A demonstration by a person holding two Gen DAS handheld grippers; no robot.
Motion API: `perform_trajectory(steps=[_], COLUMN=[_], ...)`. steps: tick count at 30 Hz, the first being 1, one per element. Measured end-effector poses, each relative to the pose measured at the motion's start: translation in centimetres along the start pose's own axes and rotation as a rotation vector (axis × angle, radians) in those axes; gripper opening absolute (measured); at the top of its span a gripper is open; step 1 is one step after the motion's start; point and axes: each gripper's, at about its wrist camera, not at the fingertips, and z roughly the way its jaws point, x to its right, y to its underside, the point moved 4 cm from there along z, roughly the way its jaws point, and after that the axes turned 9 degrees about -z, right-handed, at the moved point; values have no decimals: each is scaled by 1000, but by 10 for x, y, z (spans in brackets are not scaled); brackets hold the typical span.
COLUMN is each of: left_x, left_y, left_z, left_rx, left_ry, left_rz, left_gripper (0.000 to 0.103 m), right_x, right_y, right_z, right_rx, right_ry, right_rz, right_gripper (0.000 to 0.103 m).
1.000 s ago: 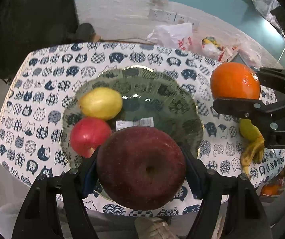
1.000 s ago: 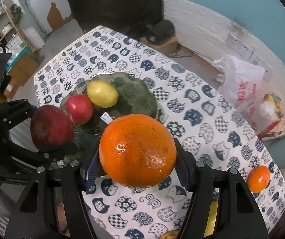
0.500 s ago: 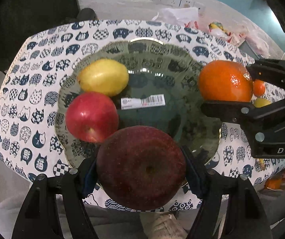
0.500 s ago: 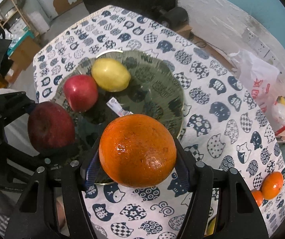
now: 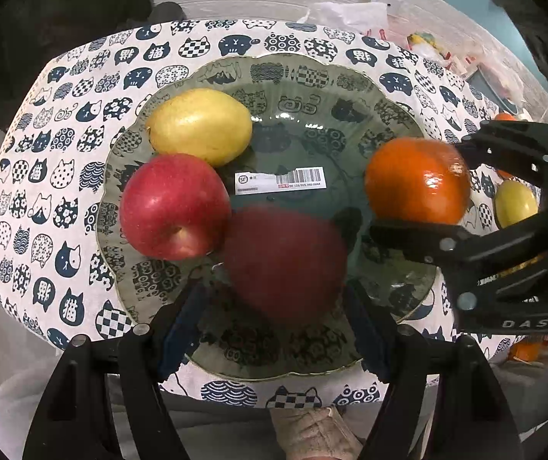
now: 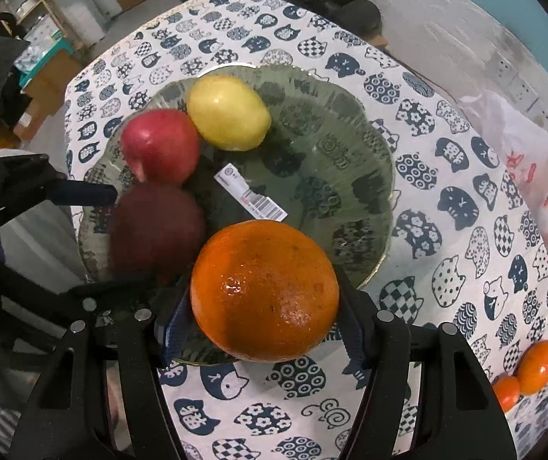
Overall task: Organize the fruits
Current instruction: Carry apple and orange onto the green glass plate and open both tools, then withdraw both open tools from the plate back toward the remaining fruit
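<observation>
A green glass plate (image 5: 312, 76) (image 6: 350, 122) on the cat-print tablecloth holds a yellow lemon-like fruit (image 5: 201, 124) (image 6: 229, 113) and a bright red apple (image 5: 174, 207) (image 6: 160, 145). A dark red apple (image 5: 285, 264) (image 6: 155, 230) is motion-blurred just beyond the tips of my left gripper (image 5: 275, 287) (image 6: 130, 235). Its jaws stand apart and the pads no longer press the apple. My right gripper (image 6: 264, 303) (image 5: 419, 188) is shut on a large orange (image 6: 264, 291) (image 5: 415, 180), low over the plate's right rim.
A barcode sticker (image 5: 281, 180) lies in the plate's middle. Two small oranges (image 6: 534, 362) and a yellow-green fruit (image 5: 515, 203) lie on the cloth to the right. Plastic bags (image 6: 504, 130) sit on the floor behind the table. A person's shoe (image 5: 312, 433) shows below the table's near edge.
Both grippers came down closer to the plate. The dark red apple slipped out from between the left pads toward the plate. The orange moved in over the plate's rim.
</observation>
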Motion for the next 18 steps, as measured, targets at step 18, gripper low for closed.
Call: perform_trajectory(steps=[18], left_x=[-3], left_y=[0], left_z=[-3], left_rx=[-6], left_ry=[-7], left_rz=[-6], left_gripper=[75], right_x=[9], right_y=[2], right_z=[-17], right_rx=[51], right_ry=[6], right_rz=[54], right_gripper=[65])
